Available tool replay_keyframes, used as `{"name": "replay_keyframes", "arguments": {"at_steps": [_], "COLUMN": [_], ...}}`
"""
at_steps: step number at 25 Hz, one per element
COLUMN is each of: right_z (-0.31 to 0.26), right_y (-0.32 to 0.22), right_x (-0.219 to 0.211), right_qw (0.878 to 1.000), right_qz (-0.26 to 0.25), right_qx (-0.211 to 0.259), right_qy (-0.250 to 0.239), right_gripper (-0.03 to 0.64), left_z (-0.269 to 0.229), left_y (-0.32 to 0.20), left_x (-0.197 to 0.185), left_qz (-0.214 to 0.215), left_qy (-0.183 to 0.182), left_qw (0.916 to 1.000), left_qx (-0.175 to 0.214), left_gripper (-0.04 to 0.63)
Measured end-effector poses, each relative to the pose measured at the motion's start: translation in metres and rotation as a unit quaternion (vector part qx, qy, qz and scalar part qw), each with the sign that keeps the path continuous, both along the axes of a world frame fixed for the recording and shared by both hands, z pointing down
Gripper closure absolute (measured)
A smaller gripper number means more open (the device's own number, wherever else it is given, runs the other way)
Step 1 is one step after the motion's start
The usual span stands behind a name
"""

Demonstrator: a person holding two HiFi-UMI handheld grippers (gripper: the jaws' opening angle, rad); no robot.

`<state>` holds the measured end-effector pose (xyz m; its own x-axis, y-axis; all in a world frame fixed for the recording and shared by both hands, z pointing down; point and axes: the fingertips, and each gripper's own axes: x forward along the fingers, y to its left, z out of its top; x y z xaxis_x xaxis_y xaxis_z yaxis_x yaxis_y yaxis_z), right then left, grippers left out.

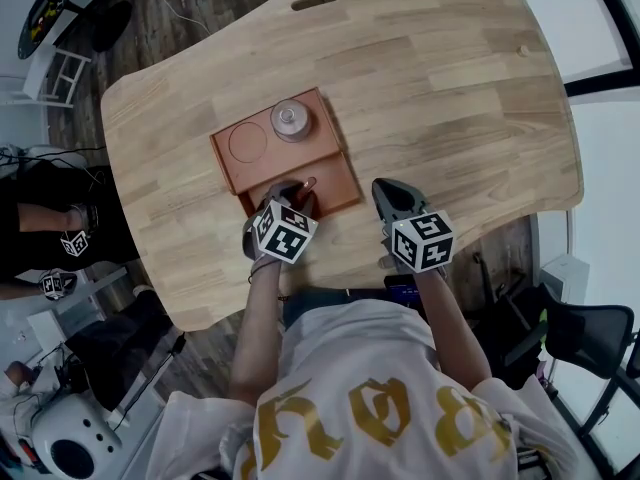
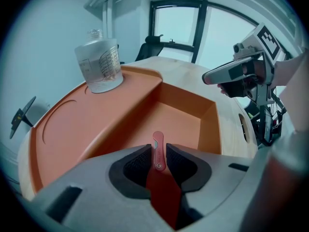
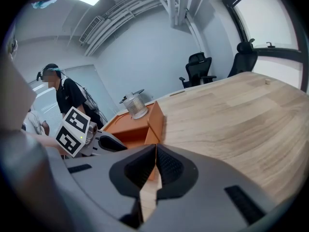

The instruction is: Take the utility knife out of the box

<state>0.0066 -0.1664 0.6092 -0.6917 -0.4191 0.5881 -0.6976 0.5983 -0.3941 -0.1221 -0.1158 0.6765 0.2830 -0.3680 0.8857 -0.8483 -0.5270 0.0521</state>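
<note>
An orange box (image 1: 330, 183) lies on the wooden table, its open compartment (image 2: 186, 120) toward me. My left gripper (image 1: 290, 196) reaches into that compartment from the near side. In the left gripper view its jaws are shut on a slim red utility knife (image 2: 158, 151), which stands up between the pads (image 2: 137, 164) above the box floor. My right gripper (image 1: 393, 196) hovers just right of the box with its jaws shut and nothing between them (image 3: 155, 166). The box's corner (image 3: 155, 117) shows ahead of it.
A clear glass jar (image 1: 291, 119) stands on the box's raised lid half, next to a round recess (image 1: 247, 142). A person in black (image 3: 65, 98) stands at the table's left. Office chairs (image 3: 200, 66) are at the far end. The table's near edge (image 1: 340, 286) is close.
</note>
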Motion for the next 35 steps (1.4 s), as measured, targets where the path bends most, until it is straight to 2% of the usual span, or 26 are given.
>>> {"name": "replay_keyframes", "arguments": {"at_steps": [23, 35], "right_z": [-0.003, -0.014], "right_y": [0.008, 0.016], "right_x": [0.01, 0.006], "right_qw": [1.0, 1.0], "right_qz": [0.004, -0.005], "right_qx": [0.007, 0.017], "right_qy": [0.01, 0.005], "right_gripper": [0.604, 0.604], "left_z": [0.0, -0.023], "left_y": [0.0, 0.003], "left_x": [-0.004, -0.004], "left_qz": [-0.018, -0.045], "left_qy": [-0.013, 0.009], "left_qw": [0.9997, 0.9982], "left_qx": [0.009, 0.039], "left_gripper": [0.537, 0.537]}}
